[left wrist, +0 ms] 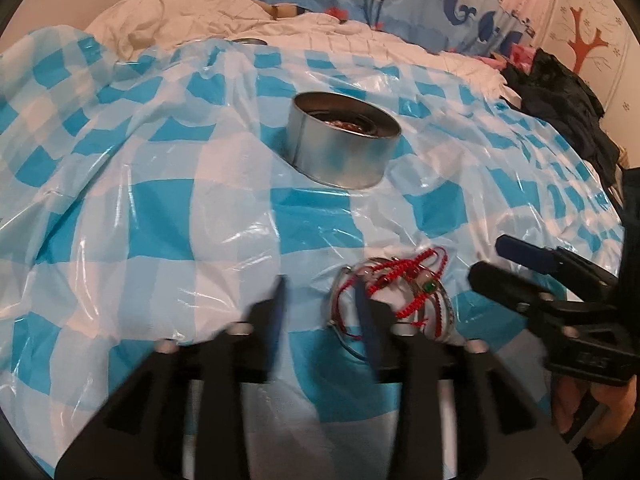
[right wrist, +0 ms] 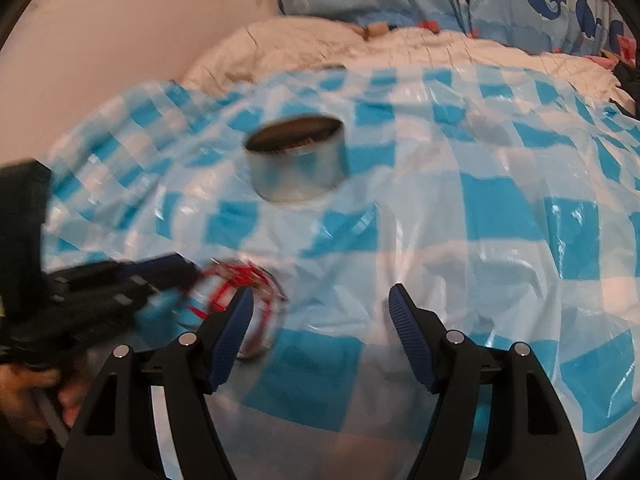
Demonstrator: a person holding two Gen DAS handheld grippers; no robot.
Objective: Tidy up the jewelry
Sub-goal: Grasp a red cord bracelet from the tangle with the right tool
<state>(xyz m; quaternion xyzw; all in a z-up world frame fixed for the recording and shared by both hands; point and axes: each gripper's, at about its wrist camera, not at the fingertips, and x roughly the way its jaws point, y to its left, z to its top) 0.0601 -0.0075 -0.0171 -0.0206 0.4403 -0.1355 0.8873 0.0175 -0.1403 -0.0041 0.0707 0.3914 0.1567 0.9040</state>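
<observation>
Both were kept empty: left tongs (left wrist: pixel 322 312) half-open at the bracelets (left wrist: pixel 394 300), right tongs (right wrist: pixel 320 312) wide. The tin (left wrist: pixel 344 140) ahead was left uncovered, presumably for jewelry.

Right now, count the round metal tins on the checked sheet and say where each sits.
2. One open tin stands mid-sheet, beyond the bracelet pile. A second round metal rim peeks over the sheet's far edge, mostly hidden, so uncertain.

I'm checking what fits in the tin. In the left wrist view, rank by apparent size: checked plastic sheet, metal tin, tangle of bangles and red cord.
1. checked plastic sheet, by far the largest.
2. metal tin.
3. tangle of bangles and red cord; it lies nearer the camera, so its true size against the tin is unsure.
</observation>
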